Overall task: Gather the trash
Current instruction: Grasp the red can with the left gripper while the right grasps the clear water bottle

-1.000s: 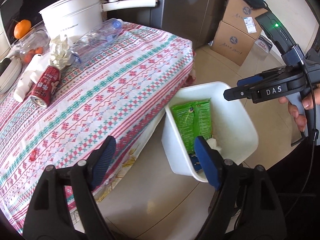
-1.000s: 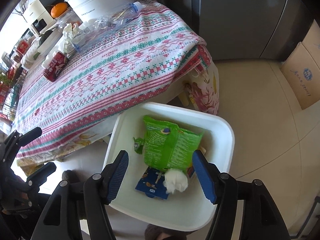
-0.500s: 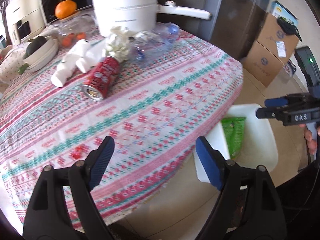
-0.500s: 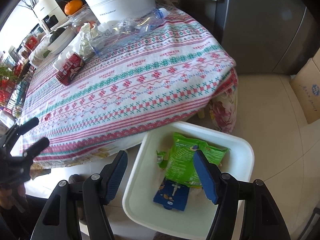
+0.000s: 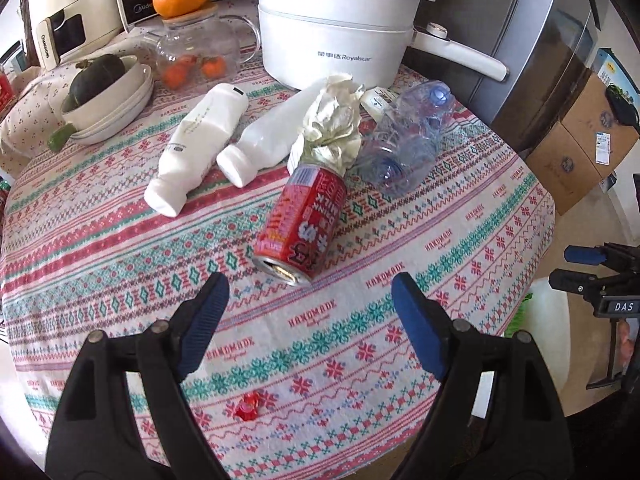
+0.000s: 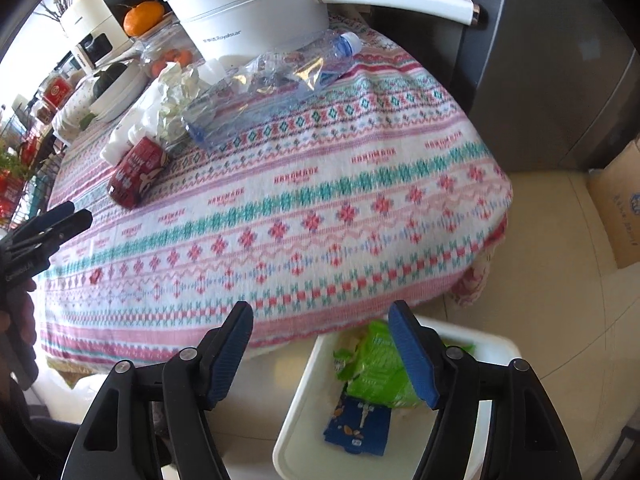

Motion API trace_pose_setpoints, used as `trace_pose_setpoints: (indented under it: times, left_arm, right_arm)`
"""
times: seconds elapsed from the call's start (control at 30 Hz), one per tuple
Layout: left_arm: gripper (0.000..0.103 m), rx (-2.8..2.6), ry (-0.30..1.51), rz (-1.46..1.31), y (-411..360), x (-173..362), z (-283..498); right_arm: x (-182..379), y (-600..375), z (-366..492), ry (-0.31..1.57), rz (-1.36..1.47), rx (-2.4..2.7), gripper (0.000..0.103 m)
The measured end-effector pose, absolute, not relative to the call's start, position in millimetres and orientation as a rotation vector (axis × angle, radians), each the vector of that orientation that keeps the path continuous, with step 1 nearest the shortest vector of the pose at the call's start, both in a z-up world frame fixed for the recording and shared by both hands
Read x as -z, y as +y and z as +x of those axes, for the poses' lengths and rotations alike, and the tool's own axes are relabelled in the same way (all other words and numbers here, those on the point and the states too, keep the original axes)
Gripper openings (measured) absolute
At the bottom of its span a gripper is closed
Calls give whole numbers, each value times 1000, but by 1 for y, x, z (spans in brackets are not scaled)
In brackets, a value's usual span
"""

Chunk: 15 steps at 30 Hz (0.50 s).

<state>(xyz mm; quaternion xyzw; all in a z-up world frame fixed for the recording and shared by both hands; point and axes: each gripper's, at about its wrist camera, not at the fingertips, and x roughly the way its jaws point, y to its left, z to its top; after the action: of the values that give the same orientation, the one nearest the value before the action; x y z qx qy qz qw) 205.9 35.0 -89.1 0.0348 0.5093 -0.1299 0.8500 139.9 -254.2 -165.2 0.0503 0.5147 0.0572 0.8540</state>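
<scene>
A round table (image 5: 460, 240) fills the middle of both views, draped in a cloth (image 6: 360, 200) of red, pink and teal woven bands. Behind it at upper right stands a tall grey steel fridge (image 6: 560, 80), with cardboard boxes (image 5: 580, 140) on the glossy cream tiled floor (image 6: 560, 260) at the right edge. Bright daylight comes in from the upper left, where a white appliance (image 5: 68, 8) stands.

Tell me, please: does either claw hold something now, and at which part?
Nothing is held. The left claw is open above the tablecloth, near the red can. The right claw is open and empty too.
</scene>
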Motion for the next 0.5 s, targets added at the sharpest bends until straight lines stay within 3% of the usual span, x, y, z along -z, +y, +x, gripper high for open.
trace_pose_setpoints:
  times: [0.43,0.5]
  left_arm:
    - [77,315,1108,-71,47,115,257]
    - [71,331,1121,-93,47,119,260]
  right_arm:
    - [150,-200,277,1050,406,-172,81]
    - [154,-192,297,1047,462,-172,81]
